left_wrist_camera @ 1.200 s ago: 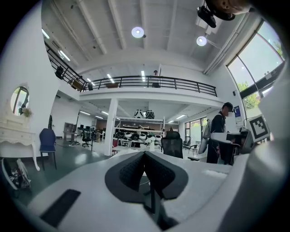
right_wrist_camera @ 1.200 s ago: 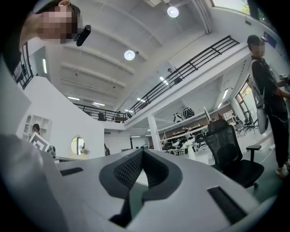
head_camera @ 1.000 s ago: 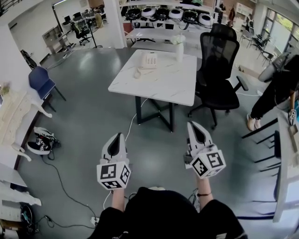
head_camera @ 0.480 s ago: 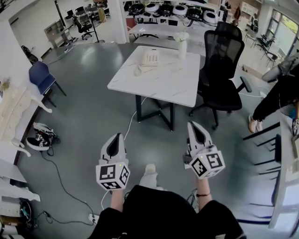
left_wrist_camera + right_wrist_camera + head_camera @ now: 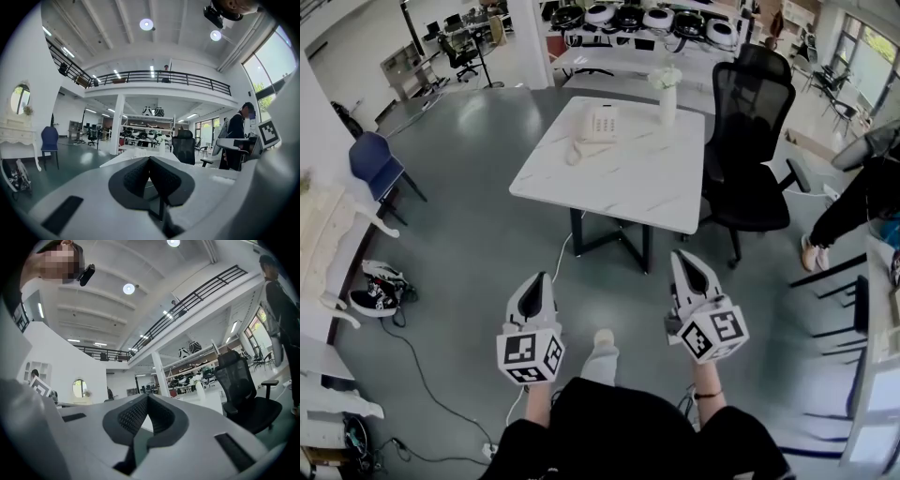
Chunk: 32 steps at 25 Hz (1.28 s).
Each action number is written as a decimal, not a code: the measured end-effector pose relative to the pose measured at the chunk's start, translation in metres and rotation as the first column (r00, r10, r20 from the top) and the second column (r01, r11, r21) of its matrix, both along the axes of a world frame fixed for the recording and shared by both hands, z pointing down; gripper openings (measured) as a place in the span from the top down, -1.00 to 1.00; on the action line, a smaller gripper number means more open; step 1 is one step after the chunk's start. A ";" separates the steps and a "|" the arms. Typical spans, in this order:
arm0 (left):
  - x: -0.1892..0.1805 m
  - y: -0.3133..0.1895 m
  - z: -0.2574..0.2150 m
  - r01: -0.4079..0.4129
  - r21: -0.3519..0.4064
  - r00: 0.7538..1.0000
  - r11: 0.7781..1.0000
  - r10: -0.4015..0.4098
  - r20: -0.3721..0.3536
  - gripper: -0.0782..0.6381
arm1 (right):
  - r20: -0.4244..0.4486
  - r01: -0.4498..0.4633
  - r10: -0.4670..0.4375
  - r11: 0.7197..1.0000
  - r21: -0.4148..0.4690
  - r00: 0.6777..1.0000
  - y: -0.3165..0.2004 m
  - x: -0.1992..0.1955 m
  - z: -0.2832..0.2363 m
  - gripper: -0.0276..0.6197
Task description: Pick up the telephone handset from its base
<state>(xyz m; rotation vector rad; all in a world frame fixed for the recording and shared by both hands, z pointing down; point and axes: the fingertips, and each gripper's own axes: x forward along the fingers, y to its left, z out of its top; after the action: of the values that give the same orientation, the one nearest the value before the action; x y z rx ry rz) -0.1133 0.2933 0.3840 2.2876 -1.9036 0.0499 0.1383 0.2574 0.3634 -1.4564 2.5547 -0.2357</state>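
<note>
The white telephone (image 5: 599, 122) stands at the far side of a white marble-look table (image 5: 628, 187), and a white piece with a cord (image 5: 574, 150) lies just left of and nearer than it; too small to tell more. My left gripper (image 5: 536, 278) and right gripper (image 5: 682, 255) hang over the grey floor, well short of the table, both pointing toward it. In the left gripper view the gripper (image 5: 149, 158) is shut with nothing between its pads. The right gripper (image 5: 147, 396) is shut and empty in its own view too. The table (image 5: 133, 155) shows far beyond the left jaws.
A white vase of flowers (image 5: 667, 94) stands on the table right of the phone. A black office chair (image 5: 752, 141) is at the table's right side, with a person (image 5: 862, 187) farther right. A blue chair (image 5: 371, 165), shoes (image 5: 379, 286) and floor cables lie left.
The table has drawn nearer in the head view as I walk toward it with both grippers held out. A foot now shows between the grippers. Both grippers stay shut.
</note>
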 end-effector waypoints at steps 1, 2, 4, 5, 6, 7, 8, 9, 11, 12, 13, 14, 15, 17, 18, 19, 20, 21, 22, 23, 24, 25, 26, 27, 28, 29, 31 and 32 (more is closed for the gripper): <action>-0.002 -0.011 0.002 -0.002 -0.004 1.000 1.000 0.002 -0.001 0.79 | 0.002 -0.009 0.009 1.000 -0.002 1.000 -0.011 0.000 0.001 0.94; -0.004 -0.022 0.003 -0.004 -0.008 1.000 1.000 0.004 -0.002 0.79 | 0.003 -0.019 0.019 1.000 -0.005 1.000 -0.021 0.000 0.002 0.94; -0.009 -0.045 0.004 -0.007 -0.012 1.000 1.000 0.007 -0.004 0.79 | 0.001 -0.034 0.034 0.999 -0.010 0.999 -0.043 -0.001 0.003 0.94; -0.012 -0.056 0.004 -0.008 -0.012 1.000 1.000 0.008 -0.006 0.79 | 0.000 -0.041 0.041 0.999 -0.013 0.999 -0.054 -0.003 0.003 0.94; -0.016 -0.067 0.003 -0.008 -0.012 1.000 1.000 0.008 -0.007 0.79 | 0.001 -0.048 0.048 0.999 -0.018 0.999 -0.065 -0.005 0.003 0.94; -0.020 -0.078 0.002 -0.009 -0.011 1.000 1.000 0.009 -0.008 0.79 | 0.002 -0.054 0.054 0.998 -0.023 0.999 -0.075 -0.007 0.003 0.94; -0.023 -0.088 0.001 -0.010 -0.010 1.000 1.000 0.010 -0.010 0.79 | 0.003 -0.059 0.059 0.998 -0.026 0.998 -0.086 -0.010 0.003 0.94; -0.026 -0.098 0.001 -0.012 -0.011 1.000 1.000 0.012 -0.013 0.79 | 0.003 -0.063 0.063 0.998 -0.028 0.998 -0.096 -0.012 0.002 0.94; -0.031 -0.118 0.003 -0.016 -0.016 1.000 1.000 0.016 -0.020 0.79 | 0.001 -0.066 0.067 0.997 -0.031 0.998 -0.115 -0.018 0.003 0.94; -0.034 -0.128 0.005 -0.018 -0.019 1.000 1.000 0.017 -0.023 0.79 | -0.001 -0.066 0.066 0.997 -0.032 0.998 -0.124 -0.022 0.003 0.94; -0.037 -0.137 0.006 -0.020 -0.020 0.999 1.000 0.019 -0.026 0.79 | -0.003 -0.065 0.065 0.997 -0.033 0.998 -0.133 -0.026 0.004 0.94; -0.039 -0.146 0.007 -0.022 -0.020 0.999 1.000 0.022 -0.028 0.79 | -0.003 -0.066 0.065 0.997 -0.033 0.998 -0.142 -0.029 0.005 0.94; -0.042 -0.155 0.008 -0.025 -0.018 0.999 1.000 0.024 -0.030 0.79 | -0.003 -0.067 0.067 0.997 -0.034 0.998 -0.150 -0.032 0.006 0.94; -0.047 -0.172 0.010 -0.030 -0.015 0.999 0.999 0.030 -0.032 0.79 | 0.001 -0.073 0.074 0.997 -0.033 0.997 -0.167 -0.037 0.007 0.94; -0.049 -0.180 0.011 -0.032 -0.015 0.999 0.999 0.032 -0.033 0.79 | 0.002 -0.077 0.077 0.997 -0.032 0.997 -0.175 -0.039 0.007 0.94; -0.051 -0.187 0.011 -0.035 -0.015 0.999 0.999 0.034 -0.034 0.79 | 0.004 -0.080 0.080 0.996 -0.031 0.997 -0.183 -0.041 0.008 0.94; -0.052 -0.194 0.012 -0.038 -0.014 0.999 0.999 0.038 -0.035 0.79 | 0.005 -0.082 0.082 0.996 -0.031 0.997 -0.191 -0.043 0.008 0.94; -0.054 -0.201 0.012 -0.042 -0.012 0.998 0.999 0.041 -0.037 0.79 | 0.006 -0.085 0.085 0.996 -0.031 0.996 -0.198 -0.045 0.008 0.94; -0.055 -0.207 0.012 -0.045 -0.011 0.998 0.999 0.045 -0.039 0.79 | 0.007 -0.087 0.087 0.996 -0.032 0.996 -0.204 -0.047 0.008 0.94; -0.057 -0.213 0.012 -0.048 -0.010 0.998 0.999 0.047 -0.041 0.79 | 0.008 -0.088 0.088 0.996 -0.032 0.996 -0.210 -0.049 0.008 0.94; -0.059 -0.218 0.013 -0.051 -0.010 0.998 0.999 0.050 -0.042 0.79 | 0.007 -0.089 0.089 0.996 -0.032 0.996 -0.215 -0.052 0.008 0.94; -0.060 -0.223 0.013 -0.054 -0.009 0.998 0.998 0.054 -0.042 0.79 | 0.003 -0.088 0.088 0.996 -0.030 0.996 -0.218 -0.055 0.009 0.94; -0.061 -0.227 0.013 -0.058 -0.008 0.997 0.998 0.058 -0.041 0.79 | -0.002 -0.088 0.088 0.996 -0.029 0.996 -0.222 -0.056 0.009 0.94; -0.061 -0.231 0.013 -0.062 -0.006 0.997 0.998 0.061 -0.039 0.79 | -0.007 -0.089 0.089 0.996 -0.028 0.996 -0.224 -0.057 0.009 0.94; -0.061 -0.235 0.013 -0.064 -0.005 0.997 0.998 0.064 -0.038 0.79 | -0.011 -0.092 0.092 0.995 -0.029 0.996 -0.227 -0.057 0.009 0.94; -0.060 -0.238 0.012 -0.067 -0.005 0.997 0.998 0.067 -0.038 0.79 | -0.013 -0.096 0.095 0.995 -0.030 0.995 -0.230 -0.056 0.009 0.94; -0.060 -0.247 0.013 -0.070 -0.009 0.997 0.997 0.070 -0.038 0.79 | -0.013 -0.103 0.103 0.994 -0.035 0.995 -0.238 -0.054 0.009 0.94; -0.060 -0.252 0.014 -0.071 -0.012 0.997 0.997 0.071 -0.037 0.79 | -0.012 -0.106 0.105 0.994 -0.036 0.994 -0.242 -0.053 0.009 0.94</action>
<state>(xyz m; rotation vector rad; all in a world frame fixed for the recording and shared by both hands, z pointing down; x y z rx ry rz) -0.1729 0.0414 0.3976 2.3301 -1.7988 0.0288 0.0852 0.0149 0.3726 -1.6044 2.4845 -0.2617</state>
